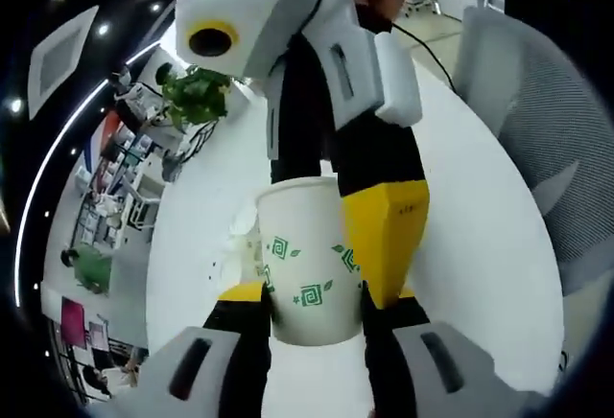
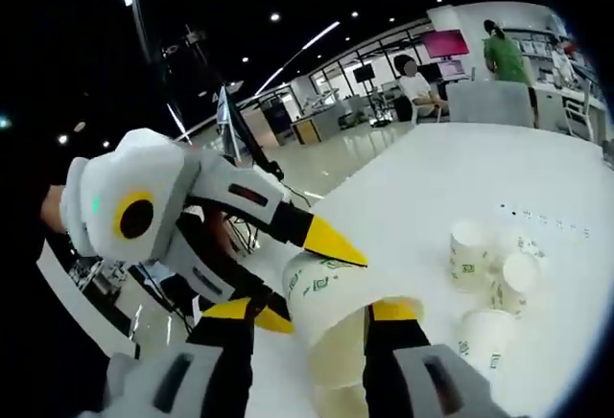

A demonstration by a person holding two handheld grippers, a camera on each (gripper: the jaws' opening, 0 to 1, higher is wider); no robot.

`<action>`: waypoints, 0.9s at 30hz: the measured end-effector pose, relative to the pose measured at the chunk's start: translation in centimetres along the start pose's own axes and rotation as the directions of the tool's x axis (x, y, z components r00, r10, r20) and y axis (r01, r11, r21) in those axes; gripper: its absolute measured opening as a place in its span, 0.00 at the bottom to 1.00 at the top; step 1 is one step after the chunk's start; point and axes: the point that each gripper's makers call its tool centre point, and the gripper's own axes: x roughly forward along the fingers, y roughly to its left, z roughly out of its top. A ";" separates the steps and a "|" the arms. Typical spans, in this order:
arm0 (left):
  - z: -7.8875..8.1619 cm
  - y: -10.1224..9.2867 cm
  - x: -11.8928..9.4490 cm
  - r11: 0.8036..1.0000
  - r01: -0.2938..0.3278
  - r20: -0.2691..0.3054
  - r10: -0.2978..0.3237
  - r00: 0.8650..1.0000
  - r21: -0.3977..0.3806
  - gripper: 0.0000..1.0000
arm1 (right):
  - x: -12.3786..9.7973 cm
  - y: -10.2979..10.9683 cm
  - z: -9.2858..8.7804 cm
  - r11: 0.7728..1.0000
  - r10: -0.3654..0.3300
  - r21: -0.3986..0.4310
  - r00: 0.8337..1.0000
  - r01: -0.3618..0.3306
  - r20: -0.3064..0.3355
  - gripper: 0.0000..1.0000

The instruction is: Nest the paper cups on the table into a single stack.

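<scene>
Both tongs (image 1: 312,301) (image 2: 312,317) grip 1 paper cup (image 1: 305,255).

White table (image 2: 451,178) with loose paper cups (image 2: 468,255)

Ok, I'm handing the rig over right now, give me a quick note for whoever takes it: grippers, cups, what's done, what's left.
Left gripper: shut on a paper cup, held upright over the white table.
Right gripper: shut on a second cup, tilted on its side, with the left gripper's cup meeting it at the far end.
Loose cups: a cluster of about four on the table, to the right in the right gripper view.
Done: two cups picked up and brought together; whether they are fully nested I cannot tell.
Left: seat this pair, then add the loose cups to the stack.
</scene>
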 end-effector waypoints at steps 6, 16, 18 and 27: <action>0.2 -0.2 -0.3 1.000 0.008 0.004 -0.008 1.000 0.004 0.35 | -0.2 0.3 0.4 0.999 0.028 0.035 0.999 -0.029 0.027 0.39; 1.5 -0.5 -0.5 1.000 0.005 0.029 -0.006 1.000 0.023 0.35 | 0.3 0.7 0.8 0.998 0.039 0.039 0.999 -0.040 0.030 0.30; 1.6 -0.5 -0.4 1.000 0.005 0.030 -0.005 1.000 0.028 0.35 | 0.4 0.7 0.9 0.998 0.044 0.046 0.999 -0.045 0.031 0.28; 1.8 -0.4 -0.6 1.000 -0.002 0.037 0.001 0.999 0.030 0.35 | 0.3 1.5 1.0 0.997 0.055 0.044 0.998 -0.056 0.034 0.17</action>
